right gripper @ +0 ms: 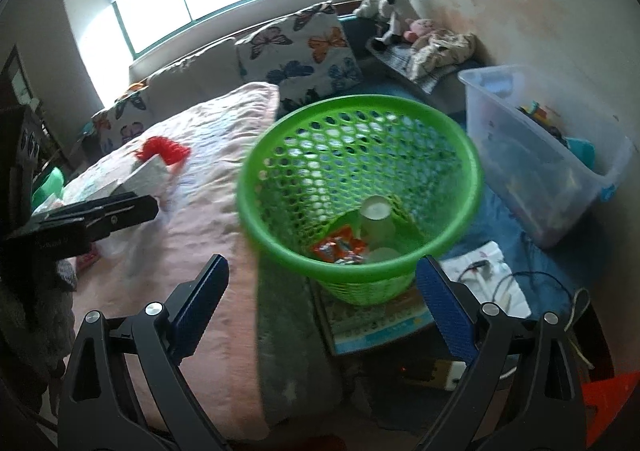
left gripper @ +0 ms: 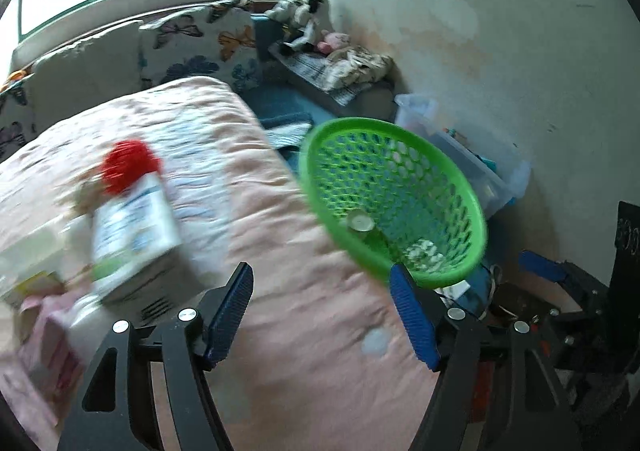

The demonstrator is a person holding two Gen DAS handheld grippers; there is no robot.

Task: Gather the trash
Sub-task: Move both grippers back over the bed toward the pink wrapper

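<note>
A green mesh basket [right gripper: 360, 155] stands beside the bed on a stack of books. In it lie a paper cup [right gripper: 376, 219] and an orange wrapper [right gripper: 338, 247]. My right gripper [right gripper: 322, 307] is open just in front of the basket's base, and its pads press on nothing. My left gripper [left gripper: 320, 315] is open and empty over the pink blanket [left gripper: 304, 291], with the basket [left gripper: 400, 155] ahead to its right. A white carton [left gripper: 136, 227] with a red bristly thing [left gripper: 126, 165] at its top lies on the bed to the left. The left gripper's black body [right gripper: 148, 207] shows in the right wrist view.
A clear plastic bin [right gripper: 560, 171] stands on the floor right of the basket. Cables and papers [right gripper: 484, 271] lie on the blue floor. Butterfly pillows [right gripper: 304, 51] and soft toys [right gripper: 388, 7] line the far wall. Small boxes [left gripper: 52, 347] sit on the bed's left.
</note>
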